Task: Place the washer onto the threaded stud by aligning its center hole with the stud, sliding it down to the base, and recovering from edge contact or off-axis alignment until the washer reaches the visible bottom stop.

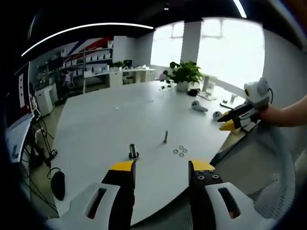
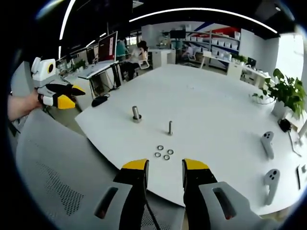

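Note:
Several small metal washers [image 1: 181,151] [image 2: 163,152] lie in a loose cluster on the white table [image 1: 105,124] [image 2: 206,105]. A thin threaded stud [image 1: 165,136] [image 2: 170,127] stands upright just beyond them. A thicker stud on a round base [image 1: 133,152] [image 2: 136,114] stands off to one side. My left gripper [image 1: 160,170] hangs open over the table's near edge, short of the washers. My right gripper [image 2: 163,167] is open too, just short of the washers. Each gripper also appears in the other's view, held in a hand [image 1: 240,117] [image 2: 60,93]. Nothing is between either pair of jaws.
A potted plant [image 1: 183,74] [image 2: 284,93] and two white game controllers [image 2: 266,143] [image 2: 272,181] sit on the far part of the table. A grey mesh chair back [image 2: 57,167] [image 1: 268,172] is close to the table edge. Desks and shelves stand behind.

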Demonstrator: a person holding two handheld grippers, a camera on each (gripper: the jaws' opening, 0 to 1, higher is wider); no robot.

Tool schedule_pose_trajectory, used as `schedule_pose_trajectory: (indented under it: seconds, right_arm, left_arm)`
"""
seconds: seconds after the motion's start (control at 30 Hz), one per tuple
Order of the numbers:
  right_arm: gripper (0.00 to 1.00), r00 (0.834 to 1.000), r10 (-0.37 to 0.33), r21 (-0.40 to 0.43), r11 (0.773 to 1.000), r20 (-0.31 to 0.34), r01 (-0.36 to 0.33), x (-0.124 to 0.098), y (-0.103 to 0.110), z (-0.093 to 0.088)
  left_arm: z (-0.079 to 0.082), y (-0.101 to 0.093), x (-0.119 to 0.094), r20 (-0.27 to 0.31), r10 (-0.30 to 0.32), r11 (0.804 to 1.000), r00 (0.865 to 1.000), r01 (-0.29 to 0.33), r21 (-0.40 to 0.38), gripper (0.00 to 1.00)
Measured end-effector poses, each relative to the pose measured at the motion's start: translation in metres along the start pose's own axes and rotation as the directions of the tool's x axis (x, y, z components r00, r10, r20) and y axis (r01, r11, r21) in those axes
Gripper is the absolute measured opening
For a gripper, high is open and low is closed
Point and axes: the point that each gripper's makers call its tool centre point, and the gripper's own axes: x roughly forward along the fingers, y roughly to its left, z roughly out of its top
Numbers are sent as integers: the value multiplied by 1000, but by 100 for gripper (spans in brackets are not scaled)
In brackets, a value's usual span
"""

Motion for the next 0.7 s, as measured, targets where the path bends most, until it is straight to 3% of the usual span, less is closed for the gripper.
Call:
schedule_pose_trajectory:
  seconds: [0.17, 0.7]
  right_arm:
    - [30, 1000, -4, 4, 1000, -17, 4, 1, -2, -3]
    - [31, 997, -1, -2, 1000, -80, 1, 4, 1, -14]
  left_arm:
    - [-1, 1, 1, -2, -11, 1000, 1000, 11, -28, 43]
    - [-4, -6, 2, -20, -39, 999, 999, 39, -1, 42]
